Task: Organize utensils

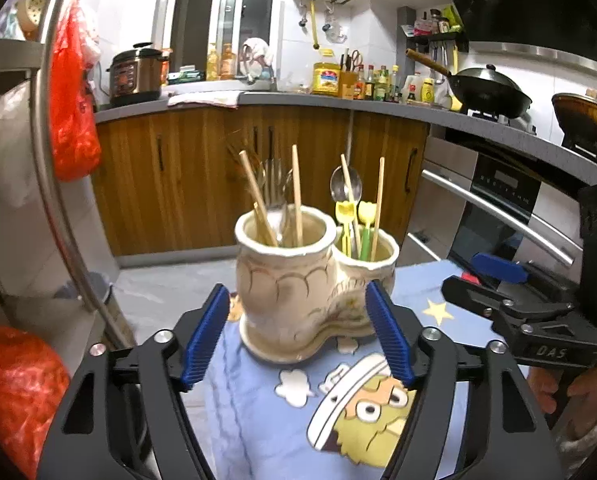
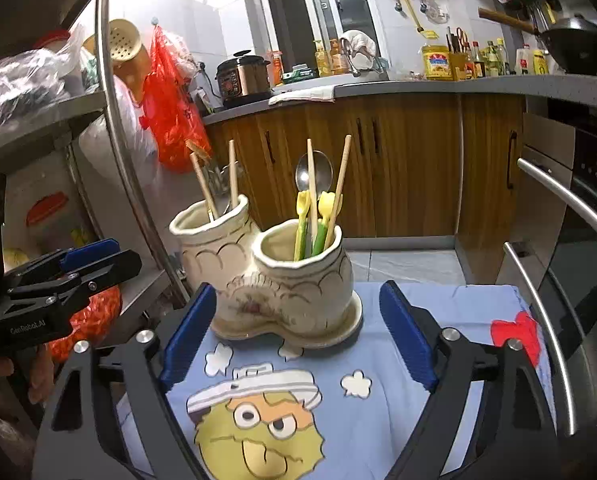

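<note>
A cream ceramic double-pot utensil holder [image 1: 294, 284] stands on a blue cartoon cloth [image 1: 258, 412]. Its left pot holds wooden chopsticks [image 1: 296, 192] and metal forks [image 1: 274, 184]. Its right pot holds a metal spoon [image 1: 344, 186], chopsticks and two yellow-green plastic utensils [image 1: 346, 216]. My left gripper [image 1: 298, 332] is open and empty, its blue pads on either side of the holder's base, apart from it. In the right wrist view the holder [image 2: 282, 280] stands just ahead of my right gripper [image 2: 298, 336], which is open and empty. Each gripper also shows in the other's view.
A metal shelf rack [image 2: 110, 120] with red plastic bags [image 2: 170, 112] stands on the left. An oven with steel handles [image 2: 554, 200] is on the right. Wooden cabinets [image 1: 202, 176] and a cluttered counter lie behind. The cloth's far edge drops to the tiled floor.
</note>
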